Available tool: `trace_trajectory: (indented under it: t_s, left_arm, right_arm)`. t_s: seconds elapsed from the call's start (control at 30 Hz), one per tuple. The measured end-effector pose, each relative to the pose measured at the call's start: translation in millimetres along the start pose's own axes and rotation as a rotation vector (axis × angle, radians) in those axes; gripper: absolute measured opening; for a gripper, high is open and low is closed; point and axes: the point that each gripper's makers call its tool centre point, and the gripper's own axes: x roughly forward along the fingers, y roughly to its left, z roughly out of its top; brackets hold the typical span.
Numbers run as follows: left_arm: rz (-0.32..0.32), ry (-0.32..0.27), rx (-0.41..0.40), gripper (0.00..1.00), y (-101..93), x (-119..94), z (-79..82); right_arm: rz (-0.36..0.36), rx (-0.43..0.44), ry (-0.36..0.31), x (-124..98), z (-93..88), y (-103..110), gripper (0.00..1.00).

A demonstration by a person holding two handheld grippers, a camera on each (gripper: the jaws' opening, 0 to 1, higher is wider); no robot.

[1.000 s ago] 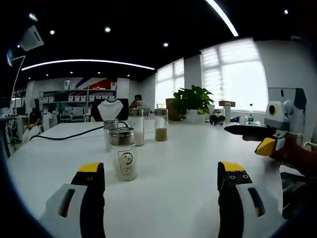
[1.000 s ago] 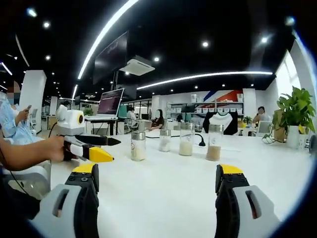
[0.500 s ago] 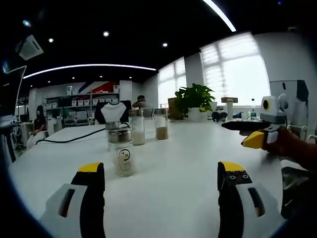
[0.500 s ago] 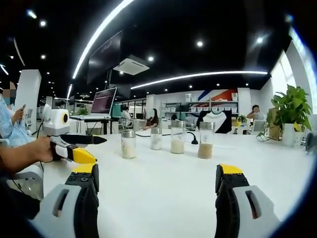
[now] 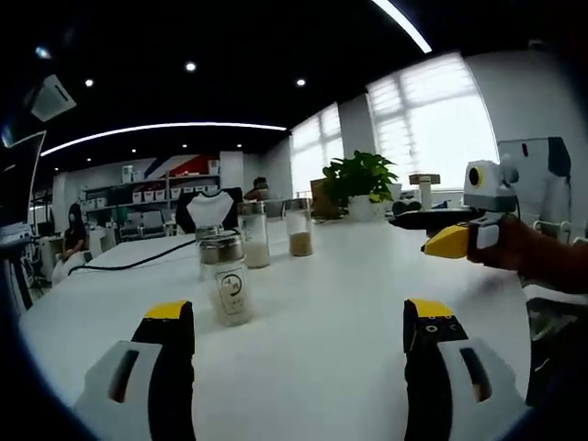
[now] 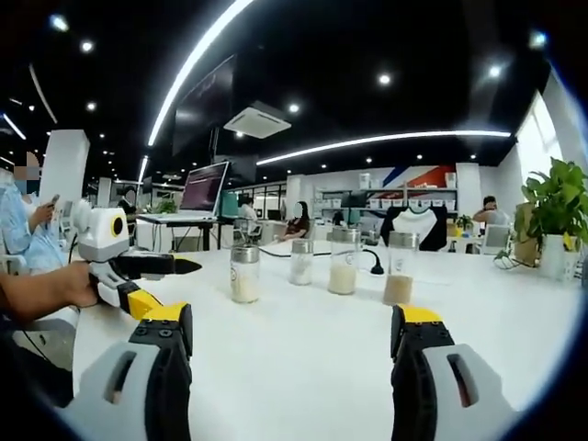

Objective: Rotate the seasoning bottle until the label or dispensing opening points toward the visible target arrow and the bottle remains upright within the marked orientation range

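Note:
The nearest seasoning bottle (image 5: 228,280) stands upright on the white table (image 5: 358,276), glass with a metal cap and a round-marked label facing me. It is just beyond my left gripper (image 5: 299,317), nearer its left jaw; the jaws are wide apart with nothing between them. My right gripper (image 5: 441,230) comes in from the right, hand-held above the table. In the right gripper view, several bottles stand in a row, the leftmost (image 6: 244,274) closest. My right gripper (image 6: 294,320) is open and short of them. My left gripper (image 6: 138,276) hovers at the left, jaws apart.
Two taller jars (image 5: 255,234) (image 5: 297,230) stand behind the nearest bottle. A black cable (image 5: 129,262) runs across the table's left. A potted plant (image 5: 358,179) sits at the far end. A laptop (image 6: 204,193) and seated people are on the left.
Both views have shifted with the hands. In the left gripper view the right gripper has come up and in toward the middle. The right gripper's jaws stand slightly closer together.

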Motion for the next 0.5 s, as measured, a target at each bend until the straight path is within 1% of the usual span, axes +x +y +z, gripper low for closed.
trace_trajectory:
  t_s: [0.07,0.13,0.2,0.3,0.37,0.5]
  left_arm:
    - [-0.006,0.006,0.001,1.00,-0.2,0,-1.5]
    - [0.009,0.010,-0.008,1.00,2.3,-1,-2.2]
    - [0.016,0.003,-0.007,1.00,3.9,-2,-1.2]
    - [0.015,0.007,-0.001,1.00,3.2,-2,-1.8]
    - [0.014,0.021,0.020,1.00,2.2,0,-4.3]
    - [0.018,0.026,0.024,1.00,5.2,-1,-5.4]
  right_arm:
    - [0.007,0.004,0.000,7,-1.2,-3,0.87]
    - [0.016,0.003,-0.013,14,-2.5,-5,0.84]
    - [0.011,0.010,0.004,20,-5.7,-10,0.82]
    - [0.016,0.011,-0.001,26,-1.3,-11,0.78]
    - [0.026,0.001,-0.012,33,2.9,-11,0.76]
    - [0.039,-0.017,-0.006,49,3.9,-12,0.73]
